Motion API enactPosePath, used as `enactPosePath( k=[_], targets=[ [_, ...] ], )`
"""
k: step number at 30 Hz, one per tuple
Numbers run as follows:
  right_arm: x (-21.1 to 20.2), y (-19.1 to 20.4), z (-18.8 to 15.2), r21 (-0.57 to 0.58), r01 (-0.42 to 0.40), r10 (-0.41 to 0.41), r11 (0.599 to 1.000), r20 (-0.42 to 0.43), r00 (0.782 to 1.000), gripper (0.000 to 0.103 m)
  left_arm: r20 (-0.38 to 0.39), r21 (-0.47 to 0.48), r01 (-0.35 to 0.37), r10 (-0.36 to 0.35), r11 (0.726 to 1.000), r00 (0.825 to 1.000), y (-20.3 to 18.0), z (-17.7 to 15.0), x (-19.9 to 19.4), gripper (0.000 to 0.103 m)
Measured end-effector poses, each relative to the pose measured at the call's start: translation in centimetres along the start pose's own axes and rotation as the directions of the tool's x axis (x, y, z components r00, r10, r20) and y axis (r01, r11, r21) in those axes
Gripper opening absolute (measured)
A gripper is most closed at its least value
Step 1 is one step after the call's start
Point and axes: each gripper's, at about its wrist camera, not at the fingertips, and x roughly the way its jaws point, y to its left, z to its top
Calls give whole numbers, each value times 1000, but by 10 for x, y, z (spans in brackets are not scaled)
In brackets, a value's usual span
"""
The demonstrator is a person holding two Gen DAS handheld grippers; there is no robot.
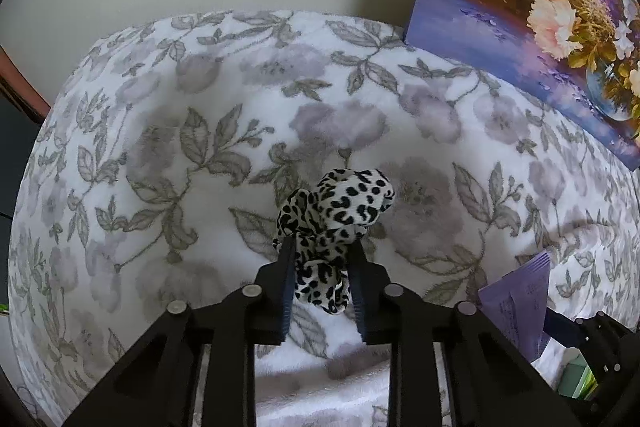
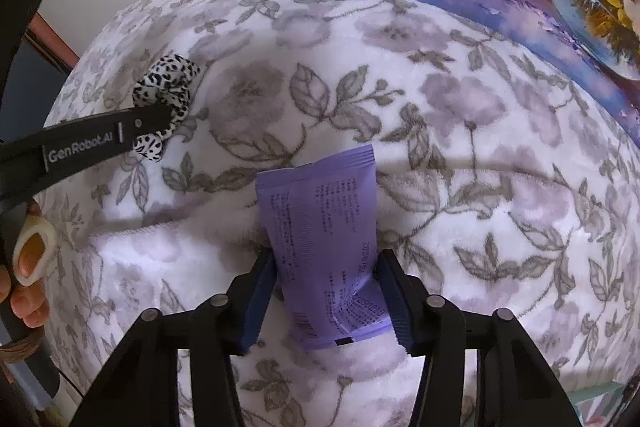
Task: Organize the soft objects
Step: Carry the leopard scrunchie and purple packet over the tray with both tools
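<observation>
A black-and-white leopard-print scrunchie (image 1: pixel 340 211) lies on the floral fleece blanket (image 1: pixel 160 147), and my left gripper (image 1: pixel 321 247) is shut on its near part, with the cloth bunched between the pads. The right wrist view shows the same scrunchie (image 2: pixel 166 83) at the far left under the left gripper's black finger (image 2: pixel 148 123). A purple packet (image 2: pixel 320 227) with printed text lies flat on the blanket (image 2: pixel 480 187). My right gripper (image 2: pixel 326 259) straddles it, both blue pads pressing its long edges. The packet (image 1: pixel 516 291) also shows low right in the left wrist view.
A flower painting (image 1: pixel 540 7) leans against the pale wall at the back right and rests on the blanket. A green box (image 1: pixel 576 379) sits at the lower right edge. A person's hand (image 2: pixel 24 291) holds the left gripper's handle.
</observation>
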Motion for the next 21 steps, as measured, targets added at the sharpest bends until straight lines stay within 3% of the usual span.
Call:
enactPosePath(
  k=[11,21],
  targets=[
    [-47,-7,-18,29,-14,14,999,17,1000,50,14,-24,20,-19,1000,1000,8,-19,-38,18],
    [-121,-8,-77,60,-21,18,998,54,998,50,36,-27,52,-51,998,998,-14,-72,-115,18]
  ],
)
